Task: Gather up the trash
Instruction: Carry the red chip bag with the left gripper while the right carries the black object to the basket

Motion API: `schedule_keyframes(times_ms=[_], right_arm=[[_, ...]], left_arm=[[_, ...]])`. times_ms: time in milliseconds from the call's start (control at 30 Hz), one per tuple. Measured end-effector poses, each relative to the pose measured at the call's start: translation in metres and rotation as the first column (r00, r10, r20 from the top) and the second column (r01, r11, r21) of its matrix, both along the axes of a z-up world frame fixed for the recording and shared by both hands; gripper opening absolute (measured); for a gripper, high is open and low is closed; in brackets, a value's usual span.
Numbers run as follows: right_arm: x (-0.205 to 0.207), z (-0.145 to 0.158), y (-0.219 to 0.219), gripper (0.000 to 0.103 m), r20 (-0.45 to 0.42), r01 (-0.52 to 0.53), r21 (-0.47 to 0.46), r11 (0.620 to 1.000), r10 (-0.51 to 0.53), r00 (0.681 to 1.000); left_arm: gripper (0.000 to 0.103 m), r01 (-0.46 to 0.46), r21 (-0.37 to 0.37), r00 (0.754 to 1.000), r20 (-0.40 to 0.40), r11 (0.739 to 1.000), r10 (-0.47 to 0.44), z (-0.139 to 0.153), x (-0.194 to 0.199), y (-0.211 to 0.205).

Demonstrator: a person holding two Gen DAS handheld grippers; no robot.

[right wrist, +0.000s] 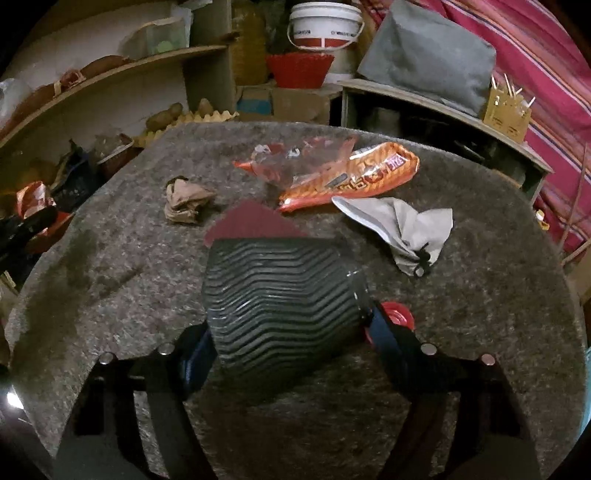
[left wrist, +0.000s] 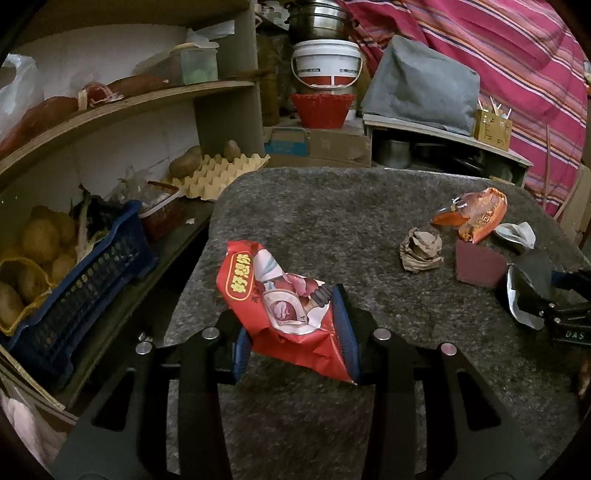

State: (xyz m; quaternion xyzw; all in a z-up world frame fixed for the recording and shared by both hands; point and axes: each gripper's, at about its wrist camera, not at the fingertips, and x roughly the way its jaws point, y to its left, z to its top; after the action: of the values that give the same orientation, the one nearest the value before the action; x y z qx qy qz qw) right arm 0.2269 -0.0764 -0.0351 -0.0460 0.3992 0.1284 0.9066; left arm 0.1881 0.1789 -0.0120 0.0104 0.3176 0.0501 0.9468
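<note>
Left claw (left wrist: 293,334) pinches crumpled red wrapper (left wrist: 280,306).

Grey felt-covered table (right wrist: 461,295): crumpled brown paper (right wrist: 186,201), orange wrapper (right wrist: 354,177), white wrapper (right wrist: 406,225), maroon box (left wrist: 478,266).

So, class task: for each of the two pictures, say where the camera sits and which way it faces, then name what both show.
Left wrist view: on the left gripper, looking forward and down over the grey mat; its jaws grip a red snack wrapper.
Right wrist view: on the right gripper, same heading; a ribbed dark bottle sits between its jaws.
Shared: crumpled brown paper, orange wrapper, white bucket.
</note>
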Motion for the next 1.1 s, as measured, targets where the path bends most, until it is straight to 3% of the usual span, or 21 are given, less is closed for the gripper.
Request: schedule_keyframes(times_ms=[167, 233, 267, 467, 633, 1100], right_arm=[[-0.005, 0.011, -0.005, 0.066, 0.042, -0.007, 0.027, 1.0, 0.006, 0.999], [-0.009, 0.02, -0.013, 0.039, 0.068, 0.001, 0.043, 0.999, -0.004, 0.998], [-0.009, 0.023, -0.018, 0.035, 0.065, -0.005, 0.062, 0.998, 0.001, 0.998], [-0.011, 0.031, -0.049, 0.035, 0.055, 0.014, 0.111, 0.994, -0.02, 0.998], [-0.021, 0.048, -0.074, 0.035, 0.105, 0.049, 0.123, 0.991, -0.062, 0.993], [-0.055, 0.066, -0.199, 0.036, 0.158, 0.284, 0.079, 0.956, -0.293, 0.943]], left_arm=[[0.039, 0.008, 0.025, 1.0, -0.001, 1.0, -0.008, 0.002, 0.003, -0.013], [0.039, 0.015, 0.028, 1.0, 0.01, 0.999, -0.015, 0.005, 0.002, -0.021], [0.039, 0.021, 0.028, 1.0, 0.016, 0.999, -0.022, 0.007, 0.002, -0.027], [0.039, 0.065, 0.044, 0.998, 0.021, 0.997, -0.066, 0.009, 0.006, -0.059], [0.039, 0.096, 0.051, 0.995, 0.038, 0.994, -0.098, 0.016, 0.005, -0.087], [0.039, 0.241, 0.052, 0.965, 0.094, 0.969, -0.245, 0.033, 0.002, -0.198]])
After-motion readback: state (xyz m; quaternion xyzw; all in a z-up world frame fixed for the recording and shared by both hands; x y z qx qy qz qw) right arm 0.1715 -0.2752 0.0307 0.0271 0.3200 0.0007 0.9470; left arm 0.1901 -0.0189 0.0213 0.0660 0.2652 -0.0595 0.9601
